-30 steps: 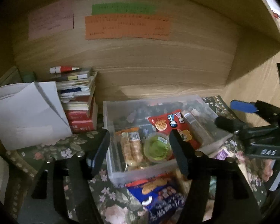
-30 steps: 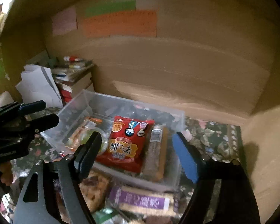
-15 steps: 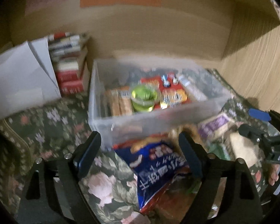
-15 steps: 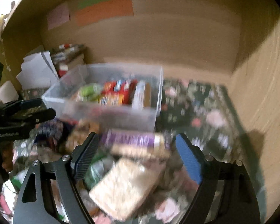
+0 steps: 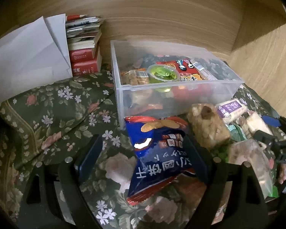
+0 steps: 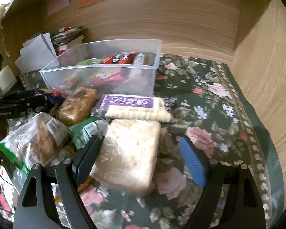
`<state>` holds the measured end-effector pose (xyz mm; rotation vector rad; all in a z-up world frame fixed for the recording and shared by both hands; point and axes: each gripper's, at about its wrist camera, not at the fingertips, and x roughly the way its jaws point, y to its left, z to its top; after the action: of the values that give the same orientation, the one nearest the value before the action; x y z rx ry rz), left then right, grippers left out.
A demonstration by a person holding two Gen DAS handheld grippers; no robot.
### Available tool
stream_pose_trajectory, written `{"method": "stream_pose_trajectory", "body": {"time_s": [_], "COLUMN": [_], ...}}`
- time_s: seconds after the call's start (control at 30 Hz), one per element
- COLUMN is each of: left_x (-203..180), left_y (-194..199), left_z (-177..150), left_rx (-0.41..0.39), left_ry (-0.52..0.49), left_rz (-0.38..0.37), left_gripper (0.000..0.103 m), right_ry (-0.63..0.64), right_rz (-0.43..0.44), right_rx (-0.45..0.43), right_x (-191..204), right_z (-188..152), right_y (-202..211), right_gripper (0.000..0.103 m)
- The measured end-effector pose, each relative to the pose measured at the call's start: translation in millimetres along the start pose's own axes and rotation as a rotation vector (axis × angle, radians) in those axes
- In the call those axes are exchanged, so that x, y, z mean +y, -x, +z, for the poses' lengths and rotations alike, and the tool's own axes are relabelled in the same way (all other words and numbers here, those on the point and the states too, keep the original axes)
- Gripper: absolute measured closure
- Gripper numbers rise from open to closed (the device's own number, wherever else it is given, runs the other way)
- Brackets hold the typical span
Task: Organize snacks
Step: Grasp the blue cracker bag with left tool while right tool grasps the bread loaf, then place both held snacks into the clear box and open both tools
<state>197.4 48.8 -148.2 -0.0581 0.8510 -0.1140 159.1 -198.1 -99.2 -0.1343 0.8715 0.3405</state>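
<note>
A clear plastic bin [image 5: 181, 93] holds a green jelly cup [image 5: 163, 74], a red packet and other snacks; it also shows in the right wrist view [image 6: 97, 76]. Loose snacks lie in front of it. My left gripper [image 5: 143, 156] is open, its jaws either side of a blue chip bag [image 5: 160, 158]. My right gripper [image 6: 141, 158] is open around a pale square cake pack [image 6: 129, 152]. A purple-labelled cracker pack [image 6: 131, 106] and a brown pastry [image 6: 78, 105] lie just beyond.
A floral cloth [image 6: 209, 114] covers the shelf floor. A stack of books [image 5: 83, 47] and white papers [image 5: 28, 53] stand at the left. Wooden walls close in behind and at the right. More bagged snacks [image 6: 34, 139] lie at the left.
Both grippers have pulled back from the bin and dropped low over the loose snacks. The left now straddles the blue chip bag, the right the square cake pack.
</note>
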Motion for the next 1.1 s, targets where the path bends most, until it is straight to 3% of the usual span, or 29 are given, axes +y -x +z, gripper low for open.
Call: {"method": "stream_pose_trajectory", "body": {"time_s": [0.1,0.3,0.4,0.5,0.77,1.1], "left_x": [-8,-19,-20,-23,-20,-22], "left_y": [-6,-24,-28,-23,4,57], "left_z": [1,0,-1,-3,-6,17], "left_rx": [0.017,0.048,0.058,0.041,-0.004,-0.145], "left_ry": [-0.018,-0.015,0.006,-0.003,0.031,0.03], "left_rz": [-0.02,-0.028,-0.06,-0.05,-0.045,-0.044], "left_gripper": [0.016,0.017,0.03,0.035,0.038,0.038], "right_ry": [-0.011,0.015,0.027,0.016,0.002,0.017], "right_rz": [0.008,0.027,0.012,0.017,0.019,0.01], "right_rx": [0.001,0.006,0.003,-0.01,-0.049,-0.205], "right_x": [-5,4,8,7,3,9], "right_z": [-2,-2,-3,-4,0,32], "right_y": [1,-4,-8,-7,9,45], "right_gripper": [0.023,0.045,0.047,0.049,0.05,0.05]}}
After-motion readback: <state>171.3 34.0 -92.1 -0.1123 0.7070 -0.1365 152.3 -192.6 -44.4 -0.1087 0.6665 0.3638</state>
